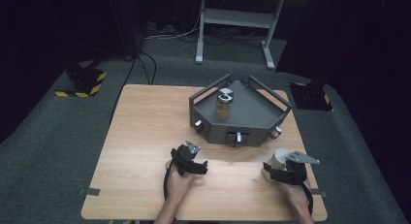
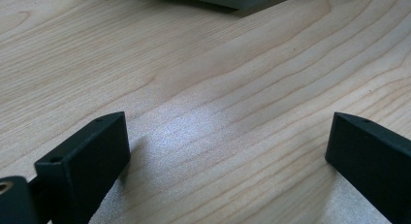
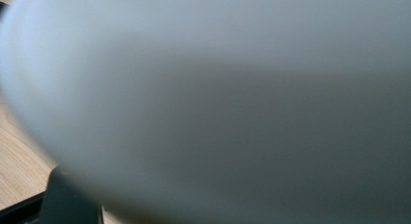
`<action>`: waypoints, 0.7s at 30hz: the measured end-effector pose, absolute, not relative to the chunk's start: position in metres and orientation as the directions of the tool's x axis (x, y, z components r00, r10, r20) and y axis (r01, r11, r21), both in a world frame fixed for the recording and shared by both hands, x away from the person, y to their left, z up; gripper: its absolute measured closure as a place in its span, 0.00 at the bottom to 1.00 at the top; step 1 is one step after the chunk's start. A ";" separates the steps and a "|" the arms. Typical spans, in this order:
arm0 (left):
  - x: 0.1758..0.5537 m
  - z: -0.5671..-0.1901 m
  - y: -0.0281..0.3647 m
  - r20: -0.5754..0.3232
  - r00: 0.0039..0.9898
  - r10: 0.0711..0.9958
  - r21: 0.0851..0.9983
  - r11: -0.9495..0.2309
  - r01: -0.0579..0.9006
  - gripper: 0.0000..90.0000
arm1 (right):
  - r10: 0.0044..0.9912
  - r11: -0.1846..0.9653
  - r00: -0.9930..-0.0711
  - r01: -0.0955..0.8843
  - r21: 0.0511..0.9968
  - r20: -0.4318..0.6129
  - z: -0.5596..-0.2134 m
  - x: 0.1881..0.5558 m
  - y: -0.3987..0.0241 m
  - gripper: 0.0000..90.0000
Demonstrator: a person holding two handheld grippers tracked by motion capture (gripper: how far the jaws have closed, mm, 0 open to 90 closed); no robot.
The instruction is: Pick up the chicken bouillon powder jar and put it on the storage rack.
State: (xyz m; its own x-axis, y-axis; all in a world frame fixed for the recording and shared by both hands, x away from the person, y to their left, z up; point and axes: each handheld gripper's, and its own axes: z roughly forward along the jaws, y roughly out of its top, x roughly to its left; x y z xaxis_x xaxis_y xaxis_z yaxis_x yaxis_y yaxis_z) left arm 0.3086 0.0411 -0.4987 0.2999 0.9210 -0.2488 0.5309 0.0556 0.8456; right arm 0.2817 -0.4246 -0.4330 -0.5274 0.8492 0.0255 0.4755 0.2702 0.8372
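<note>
Right tongs (image 1: 274, 169) sit near the bench's (image 1: 145, 136) front right corner, with a pale, smooth, rounded cup (image 1: 278, 159) between their black jaws; the right gripper view is so close to its matte off-white wall (image 3: 218, 112) that it blurs, and I cannot tell whether the pads actually press on it. That cup stands on the bench just ahead of the person's right hand (image 1: 295, 192), close to the right edge, with little margin on that side.

Left tongs (image 1: 193, 158) rest low over bare wood at the front middle, jaws spread wide apart with nothing between them; the left gripper view shows blocky matte-black fingers (image 2: 87, 161) and light wood grain running across.

Open room is widest on the left half of the bench, which is bare to its rounded corners. Behind the tongs, well apart from both, stands a dark grey angular tray (image 1: 257, 112) with raised rails and small metal knobs on its front faces. Inside it a glass jar (image 1: 223, 105) with tan contents and a shiny lid stands upright. Grey carpet surrounds the bench
</note>
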 end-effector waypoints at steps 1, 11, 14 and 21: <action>0.309 -0.499 0.041 -0.249 0.300 0.921 0.846 0.056 0.531 0.02 | 0.849 0.270 -0.527 0.476 0.837 0.025 -0.433 0.282 -0.425 0.28; 0.309 -0.499 0.041 -0.250 0.299 0.921 0.846 0.057 0.531 0.02 | 0.849 0.273 -0.528 0.477 0.836 0.024 -0.433 0.283 -0.426 0.32; 0.309 -0.499 0.041 -0.249 0.300 0.921 0.846 0.056 0.531 0.02 | 0.851 0.273 -0.525 0.477 0.835 0.023 -0.433 0.283 -0.426 0.33; 0.309 -0.499 0.041 -0.249 0.300 0.921 0.846 0.056 0.531 0.02 | 0.855 0.266 -0.518 0.475 0.839 0.022 -0.434 0.282 -0.425 0.34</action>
State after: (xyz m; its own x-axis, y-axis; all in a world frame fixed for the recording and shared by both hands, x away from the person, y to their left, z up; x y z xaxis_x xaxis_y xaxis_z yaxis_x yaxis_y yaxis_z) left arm 0.3086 0.0411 -0.4987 0.2999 0.9209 -0.2490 0.5311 0.0556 0.8455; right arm 0.2817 -0.4248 -0.4342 -0.5184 0.8548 0.0225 0.4753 0.2662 0.8386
